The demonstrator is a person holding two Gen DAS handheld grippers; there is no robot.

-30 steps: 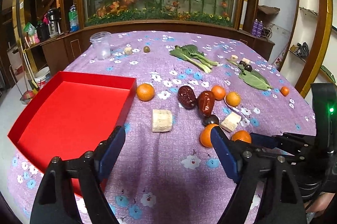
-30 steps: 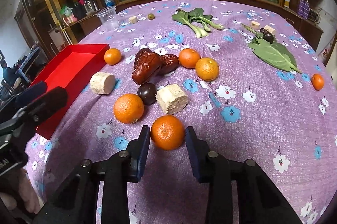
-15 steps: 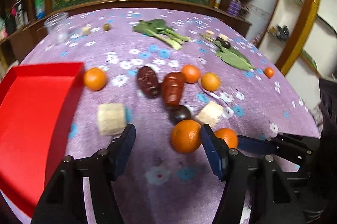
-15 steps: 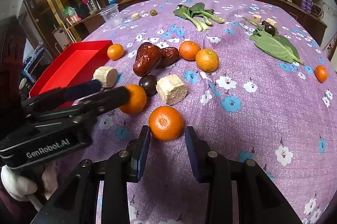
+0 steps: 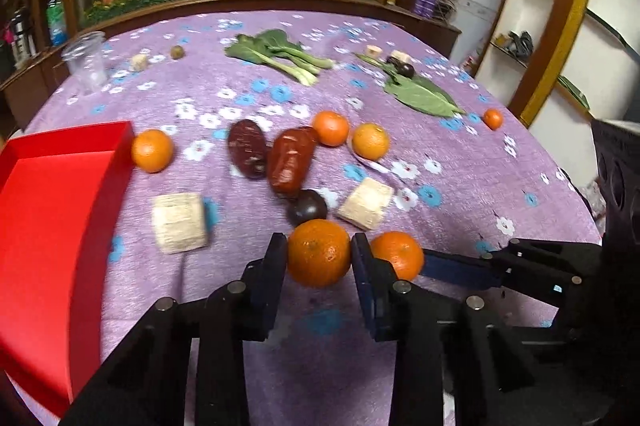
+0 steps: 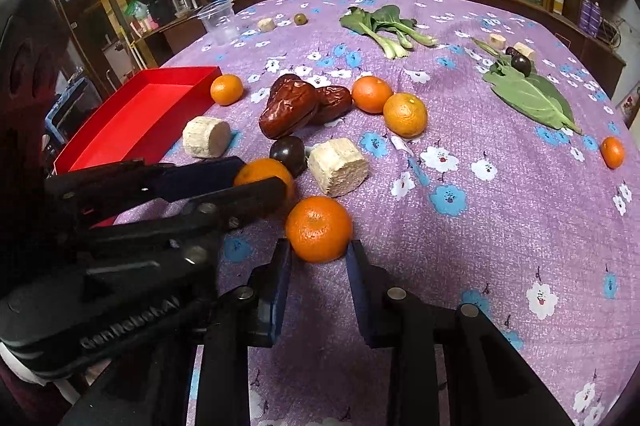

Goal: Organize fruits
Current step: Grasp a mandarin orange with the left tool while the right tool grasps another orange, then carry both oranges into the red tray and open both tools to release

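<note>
Red tray [image 5: 60, 210] empty at worktop's left edge | left tongs [image 5: 319, 258] clenched on a tangerine [image 5: 319, 252] | right tongs [image 6: 319, 256] spread around, pads apparently not yet pressing, second tangerine [image 6: 319, 228] | step: dual pickup; next likely right closes, both carry left to tray.

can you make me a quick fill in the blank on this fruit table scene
1. The left gripper has its fingers on either side of an ____ fruit.
2. The open tray at the table's left edge is ____ in colour.
3. The dark plum lies between the left gripper's orange and two wrinkled red ____.
4. The right gripper has its fingers either side of a second orange, which rests on the ____ tablecloth.

Missing words: orange; red; dates; purple
</note>
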